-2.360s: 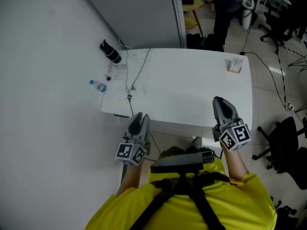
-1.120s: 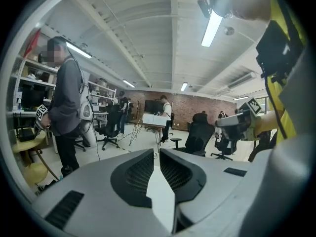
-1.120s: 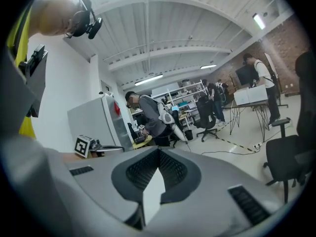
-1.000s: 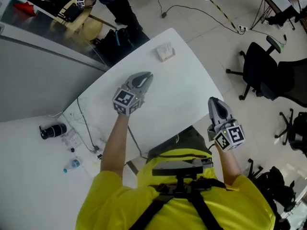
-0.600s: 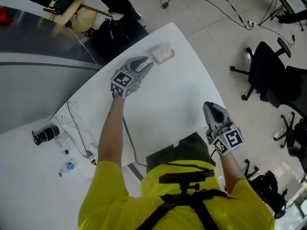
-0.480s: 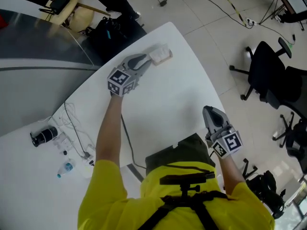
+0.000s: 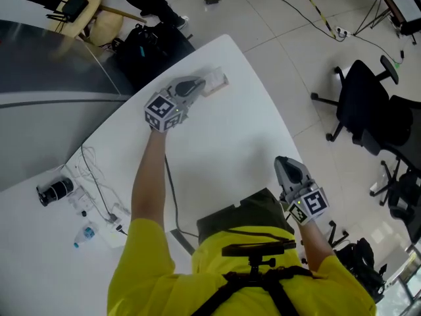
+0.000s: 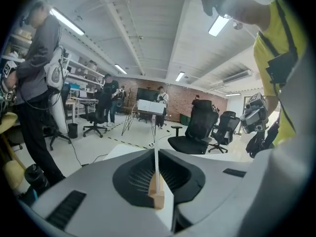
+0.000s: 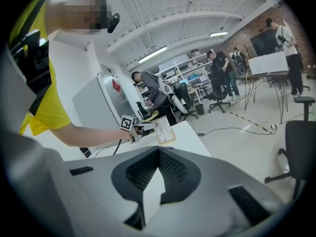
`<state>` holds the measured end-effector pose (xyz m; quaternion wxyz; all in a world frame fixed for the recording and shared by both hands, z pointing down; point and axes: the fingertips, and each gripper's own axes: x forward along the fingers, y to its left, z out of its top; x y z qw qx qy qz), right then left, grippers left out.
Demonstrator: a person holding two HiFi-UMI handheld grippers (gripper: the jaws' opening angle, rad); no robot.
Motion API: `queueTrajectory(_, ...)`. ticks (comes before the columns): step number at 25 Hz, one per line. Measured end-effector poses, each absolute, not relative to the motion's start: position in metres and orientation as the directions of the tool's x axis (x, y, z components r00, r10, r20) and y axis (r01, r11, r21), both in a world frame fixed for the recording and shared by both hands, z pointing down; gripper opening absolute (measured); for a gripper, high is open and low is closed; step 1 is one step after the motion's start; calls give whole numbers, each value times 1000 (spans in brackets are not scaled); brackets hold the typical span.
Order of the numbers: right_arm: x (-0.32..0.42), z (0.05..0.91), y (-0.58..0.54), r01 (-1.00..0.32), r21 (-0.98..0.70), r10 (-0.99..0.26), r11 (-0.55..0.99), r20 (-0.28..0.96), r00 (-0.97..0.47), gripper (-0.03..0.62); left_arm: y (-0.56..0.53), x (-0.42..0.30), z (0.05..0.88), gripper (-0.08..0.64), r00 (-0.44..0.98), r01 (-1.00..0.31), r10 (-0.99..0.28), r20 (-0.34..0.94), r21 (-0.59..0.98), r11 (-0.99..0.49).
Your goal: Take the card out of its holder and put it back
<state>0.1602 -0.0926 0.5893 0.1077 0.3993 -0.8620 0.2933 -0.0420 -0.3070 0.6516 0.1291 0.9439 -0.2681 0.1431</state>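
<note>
A white card stands in a small wooden holder (image 7: 214, 83) at the far corner of the white table (image 7: 227, 147). My left gripper (image 7: 198, 85) reaches across to it, arm stretched out. In the left gripper view the card (image 8: 155, 169) runs edge-on between the closed jaws, with the wooden holder (image 8: 157, 199) at its foot. The right gripper view shows the printed card (image 9: 164, 129) and its wooden base beside the left gripper (image 9: 138, 129). My right gripper (image 7: 283, 160) is shut and holds nothing, near the table's front right edge.
A black flask (image 7: 54, 191), a water bottle (image 7: 83, 233) and a cable (image 7: 167, 176) lie on the table's left side. A grey partition (image 7: 59, 58) stands behind it. Black office chairs (image 7: 371, 104) are to the right. A person (image 9: 149, 93) stands beyond the table.
My left gripper has travelled across the table to the far corner and closed on the card. The right gripper has drawn back a little toward the front edge.
</note>
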Motion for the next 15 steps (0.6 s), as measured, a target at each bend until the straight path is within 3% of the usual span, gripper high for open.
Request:
queueTrajectory(9, 161, 582, -89, -738, -422, -616, 526, 409, -673, 5, -301, -41, 617, 15, 794, -582, -529, 299, 125, -803)
queueTrajectory(15, 157, 554, -87, -738, -416, -629, 531, 389, -673, 5, -293, -57, 543, 15, 768, -632, -594, 239, 141, -762)
